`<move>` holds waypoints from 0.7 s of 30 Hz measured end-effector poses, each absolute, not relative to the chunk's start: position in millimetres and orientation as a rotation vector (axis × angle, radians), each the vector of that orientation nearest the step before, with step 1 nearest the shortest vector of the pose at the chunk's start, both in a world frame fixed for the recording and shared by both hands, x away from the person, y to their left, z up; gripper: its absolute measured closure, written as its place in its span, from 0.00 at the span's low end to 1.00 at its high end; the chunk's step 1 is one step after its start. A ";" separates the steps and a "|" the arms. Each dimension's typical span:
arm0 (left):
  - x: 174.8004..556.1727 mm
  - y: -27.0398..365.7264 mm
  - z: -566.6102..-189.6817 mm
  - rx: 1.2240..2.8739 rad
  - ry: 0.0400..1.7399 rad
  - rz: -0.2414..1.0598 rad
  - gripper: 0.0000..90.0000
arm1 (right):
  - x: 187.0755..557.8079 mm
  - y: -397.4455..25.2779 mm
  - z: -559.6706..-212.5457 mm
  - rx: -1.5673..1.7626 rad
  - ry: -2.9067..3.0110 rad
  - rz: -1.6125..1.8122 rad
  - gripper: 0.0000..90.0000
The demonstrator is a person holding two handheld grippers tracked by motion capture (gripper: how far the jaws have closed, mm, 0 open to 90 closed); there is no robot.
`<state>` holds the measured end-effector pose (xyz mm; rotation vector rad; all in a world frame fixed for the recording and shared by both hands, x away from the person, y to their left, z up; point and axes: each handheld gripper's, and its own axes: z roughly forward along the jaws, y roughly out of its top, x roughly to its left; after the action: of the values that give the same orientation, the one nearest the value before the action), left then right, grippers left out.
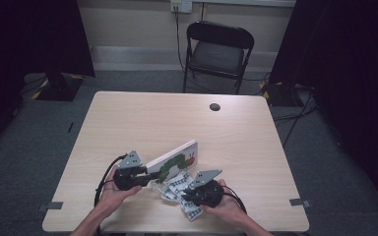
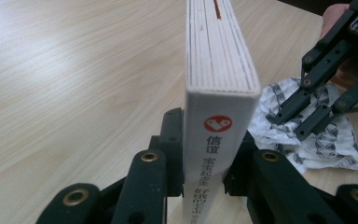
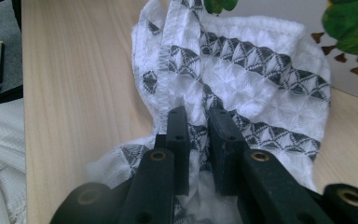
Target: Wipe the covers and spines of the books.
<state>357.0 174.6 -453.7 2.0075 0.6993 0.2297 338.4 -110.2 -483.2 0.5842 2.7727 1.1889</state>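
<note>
- Left gripper [image 1: 150, 175], black two-jaw tool: jaws clamped on the spine end of a thick white board book with a green caterpillar on its cover [image 1: 174, 160].
- In the left gripper view the book [image 2: 216, 93] stands on edge between the jaws, spine toward the camera: white spine, red round logo with a white heart-like mark, dark Chinese characters running down below it.
- Page block on top is pale, thick card leaves stacked with visible lines between them, a small red strip near the far end.
- From above, the book sits tilted on the light wood-grain table [image 1: 142, 123], near the front middle, running from the left gripper up and to the right; cover faces the person's side.
- Right gripper [image 1: 186, 194], same black type: jaws nearly closed, pinching a fold of a crumpled white waffle-weave cloth with bands of dark grey triangles [image 1: 177, 189].
- Right gripper view: the cloth [image 3: 261, 74] is bunched, textured, hemmed edge along the left, lying on the table right against the book's cover.
- Cloth lies just in front of the book, between the two grippers.
- Black folding chair [image 1: 217, 51] stands beyond the far table edge.
</note>
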 end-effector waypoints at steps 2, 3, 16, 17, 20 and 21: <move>356.6 174.3 -453.7 2.009 0.697 0.232 0.82 | 338.3 -109.3 -485.0 0.581 2.779 1.188 0.88; 356.6 174.2 -453.8 2.008 0.698 0.233 0.82 | 338.1 -109.3 -485.7 0.580 2.779 1.188 0.87; 356.1 174.3 -454.2 2.005 0.696 0.240 0.82 | 339.6 -124.8 -467.2 0.642 2.675 1.341 0.48; 356.0 174.2 -454.2 2.005 0.696 0.240 0.82 | 340.6 -126.7 -465.2 0.654 2.667 1.353 0.45; 355.7 174.0 -454.2 2.007 0.693 0.244 0.82 | 344.8 -132.8 -458.9 0.678 2.630 1.378 0.42; 355.6 173.9 -454.2 2.007 0.693 0.245 0.82 | 347.4 -135.3 -456.4 0.690 2.614 1.380 0.42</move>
<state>355.6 173.9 -454.2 2.0070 0.6934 0.2445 347.4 -135.3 -456.4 0.6902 2.6141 1.3795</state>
